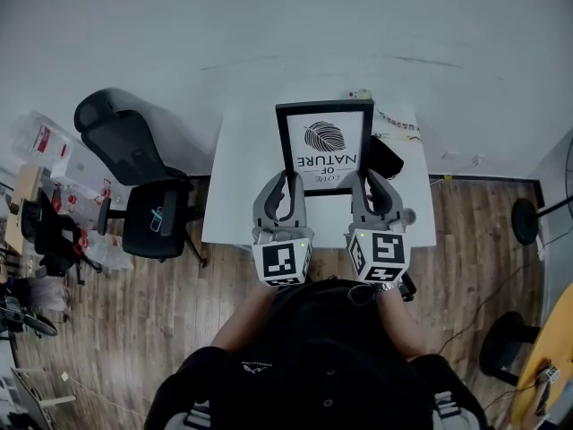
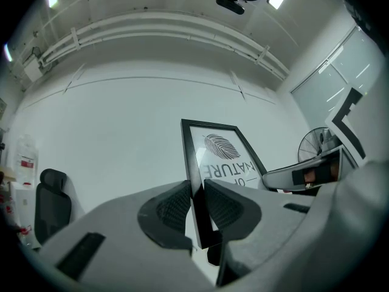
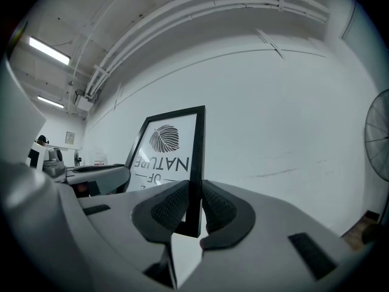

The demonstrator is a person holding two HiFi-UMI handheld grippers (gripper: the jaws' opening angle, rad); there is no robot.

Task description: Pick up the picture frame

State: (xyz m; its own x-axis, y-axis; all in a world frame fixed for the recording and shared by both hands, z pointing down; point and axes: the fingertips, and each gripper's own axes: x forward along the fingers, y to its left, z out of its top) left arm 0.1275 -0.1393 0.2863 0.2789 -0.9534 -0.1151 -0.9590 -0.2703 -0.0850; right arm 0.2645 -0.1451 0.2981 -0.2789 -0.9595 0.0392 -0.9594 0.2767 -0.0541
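Left gripper view: my left hand-held gripper (image 2: 197, 190) is clenched on the frame (image 2: 222, 157) at its left edge, and my right hand-held gripper (image 3: 194, 190) grips the opposite edge. The frame stands upright between them, over the tabletop (image 1: 237, 186) ahead. Best, I judge, to squeeze evenly and lift both sides level so nothing twists.

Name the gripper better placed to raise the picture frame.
Neither wins: the left gripper is shut on the left edge of the picture frame, the right gripper on its right edge, at matching height. Probably raise it with both together.
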